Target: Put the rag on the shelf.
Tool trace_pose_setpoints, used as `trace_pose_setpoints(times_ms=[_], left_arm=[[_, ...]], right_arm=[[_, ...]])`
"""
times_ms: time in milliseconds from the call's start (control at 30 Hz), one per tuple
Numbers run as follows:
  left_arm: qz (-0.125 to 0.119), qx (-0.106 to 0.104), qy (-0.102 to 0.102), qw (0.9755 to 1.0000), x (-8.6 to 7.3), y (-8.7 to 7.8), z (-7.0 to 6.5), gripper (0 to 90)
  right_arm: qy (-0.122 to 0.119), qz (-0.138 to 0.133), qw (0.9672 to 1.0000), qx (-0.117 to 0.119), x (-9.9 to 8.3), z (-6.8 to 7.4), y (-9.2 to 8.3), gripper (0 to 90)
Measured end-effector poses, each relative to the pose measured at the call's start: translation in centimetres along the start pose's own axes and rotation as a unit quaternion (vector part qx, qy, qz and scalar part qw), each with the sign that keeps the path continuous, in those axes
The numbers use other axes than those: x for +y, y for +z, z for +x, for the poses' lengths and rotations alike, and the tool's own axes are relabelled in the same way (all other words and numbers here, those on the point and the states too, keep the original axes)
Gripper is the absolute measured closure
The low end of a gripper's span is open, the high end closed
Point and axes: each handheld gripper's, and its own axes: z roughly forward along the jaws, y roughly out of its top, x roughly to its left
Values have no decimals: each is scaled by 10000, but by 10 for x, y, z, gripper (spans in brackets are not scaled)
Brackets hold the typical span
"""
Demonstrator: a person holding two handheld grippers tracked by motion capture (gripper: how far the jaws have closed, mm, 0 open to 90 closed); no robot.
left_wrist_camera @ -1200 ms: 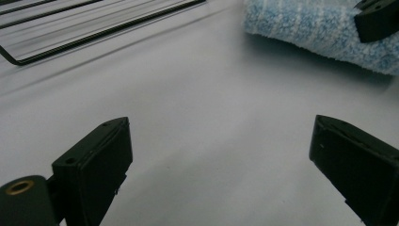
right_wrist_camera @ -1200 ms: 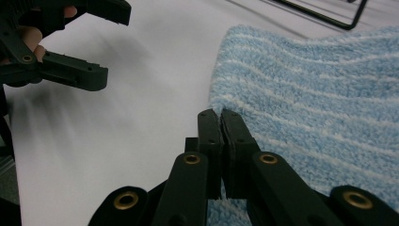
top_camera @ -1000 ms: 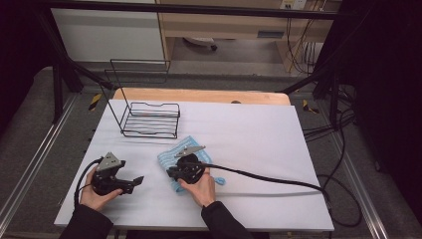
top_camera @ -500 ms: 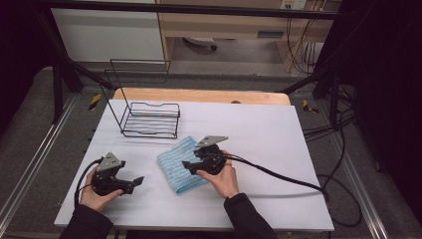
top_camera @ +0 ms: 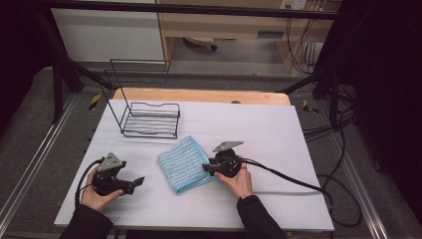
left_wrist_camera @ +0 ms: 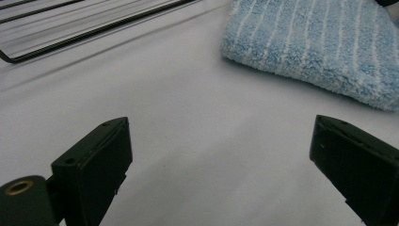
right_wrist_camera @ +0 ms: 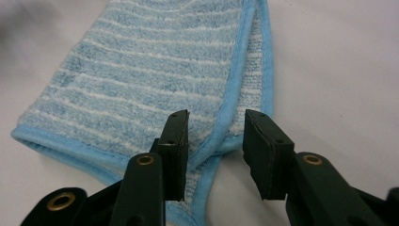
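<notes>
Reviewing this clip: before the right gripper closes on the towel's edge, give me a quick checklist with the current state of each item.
1. Right gripper jaws apart: ok.
2. Blue towel hem between those jaws: ok, the hem runs through the gap.
3. Both towel layers within the gap: cannot tell.
4. Left gripper open and off the towel: ok.
5. Wire rack apart from the towel: ok.
6. Cable off the towel: ok.

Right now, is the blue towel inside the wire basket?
No, the blue towel lies flat on the white table, apart from the wire basket farther back.
</notes>
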Motion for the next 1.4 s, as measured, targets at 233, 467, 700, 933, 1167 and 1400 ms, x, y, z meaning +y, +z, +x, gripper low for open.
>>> trace_pose_setpoints(times_ms=[233,467,700,933,1167,1400], left_arm=[[2,-11,0,10000,0,0,0,66],[14,-18,10,10000,0,0,0,67],[19,-21,17,10000,0,0,0,68],[20,-20,10,10000,0,0,0,68],[20,-20,13,10000,0,0,0,69],[24,-19,17,10000,0,1,0,69]], right_arm=[[55,-21,10000,-37,3,-7,6,553],[216,99,9997,89,3,-14,19,517],[459,174,9986,213,4,-12,16,695],[668,188,9972,280,6,-8,7,809],[900,232,9949,395,4,0,1,820],[494,72,9987,92,4,-3,9,693]])
